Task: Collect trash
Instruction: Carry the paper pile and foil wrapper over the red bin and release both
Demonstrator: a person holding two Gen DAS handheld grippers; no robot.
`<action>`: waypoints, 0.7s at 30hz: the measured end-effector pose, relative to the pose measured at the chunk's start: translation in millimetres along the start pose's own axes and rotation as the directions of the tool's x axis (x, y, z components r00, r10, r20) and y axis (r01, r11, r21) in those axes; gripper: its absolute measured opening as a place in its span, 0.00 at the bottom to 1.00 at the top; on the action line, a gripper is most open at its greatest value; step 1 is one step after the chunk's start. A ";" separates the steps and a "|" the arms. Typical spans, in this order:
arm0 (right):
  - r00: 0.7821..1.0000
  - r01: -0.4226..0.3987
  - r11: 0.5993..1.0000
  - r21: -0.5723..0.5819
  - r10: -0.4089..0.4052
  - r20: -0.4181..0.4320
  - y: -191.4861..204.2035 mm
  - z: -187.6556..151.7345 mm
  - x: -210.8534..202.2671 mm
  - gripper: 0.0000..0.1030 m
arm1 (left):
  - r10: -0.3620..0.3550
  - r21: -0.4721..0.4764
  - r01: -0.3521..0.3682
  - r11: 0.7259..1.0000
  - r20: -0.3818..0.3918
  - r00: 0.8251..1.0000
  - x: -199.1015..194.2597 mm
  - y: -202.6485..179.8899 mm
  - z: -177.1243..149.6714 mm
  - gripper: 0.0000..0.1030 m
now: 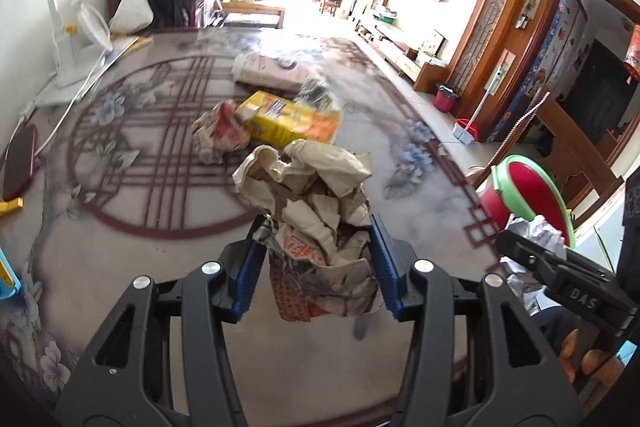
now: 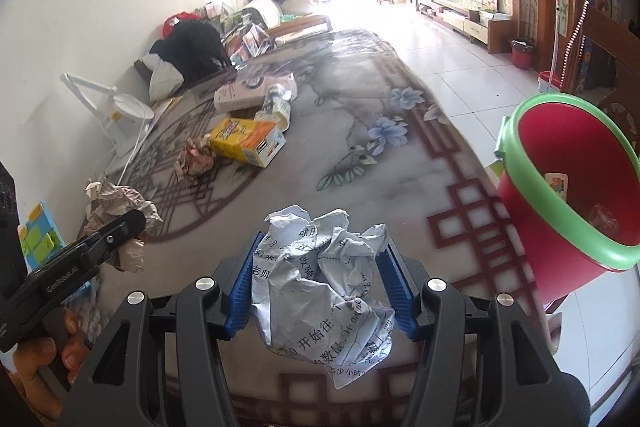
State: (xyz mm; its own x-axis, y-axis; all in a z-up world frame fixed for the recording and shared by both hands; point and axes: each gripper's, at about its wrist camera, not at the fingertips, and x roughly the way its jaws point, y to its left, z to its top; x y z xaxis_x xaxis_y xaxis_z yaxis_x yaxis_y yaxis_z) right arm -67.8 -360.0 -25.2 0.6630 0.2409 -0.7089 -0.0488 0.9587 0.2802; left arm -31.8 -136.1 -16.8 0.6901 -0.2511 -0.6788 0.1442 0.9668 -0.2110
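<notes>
Crumpled brown paper pinched between the left gripper pads, lifted clear of the table. Crumpled white paper clamped likewise in the right gripper. Carrying step, by the look of it. Next: swing both over the red bin at the right table edge, then release. More wads and a yellow box left farther back.

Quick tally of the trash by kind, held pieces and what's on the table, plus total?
Crumpled paper wads: 3 (tan, white printed, reddish)
Cardboard boxes: 2 (yellow, pink)
Squashed bottle or wrapper: 1
Total: 6
</notes>
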 end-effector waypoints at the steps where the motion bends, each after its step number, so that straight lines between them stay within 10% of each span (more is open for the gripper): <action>1: 1.000 0.001 1.000 0.010 -0.001 0.007 -3.9 0.8 -2.7 0.53 | -0.005 0.011 0.005 1.000 0.005 1.000 -1.6 -6.7 1.6 0.47; 21: 0.987 0.045 0.963 0.266 -0.084 0.136 -118.6 8.4 -60.2 0.53 | -0.132 0.199 0.134 0.971 -0.027 0.991 14.8 -137.8 18.1 0.47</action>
State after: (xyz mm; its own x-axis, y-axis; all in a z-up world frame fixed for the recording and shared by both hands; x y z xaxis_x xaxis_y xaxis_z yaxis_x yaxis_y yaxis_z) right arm -95.6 -489.4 -10.4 0.7600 0.1369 -0.6353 0.1817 0.8938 0.4099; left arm -28.6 -272.2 14.9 0.6460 -0.3775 -0.6635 0.3740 0.9142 -0.1560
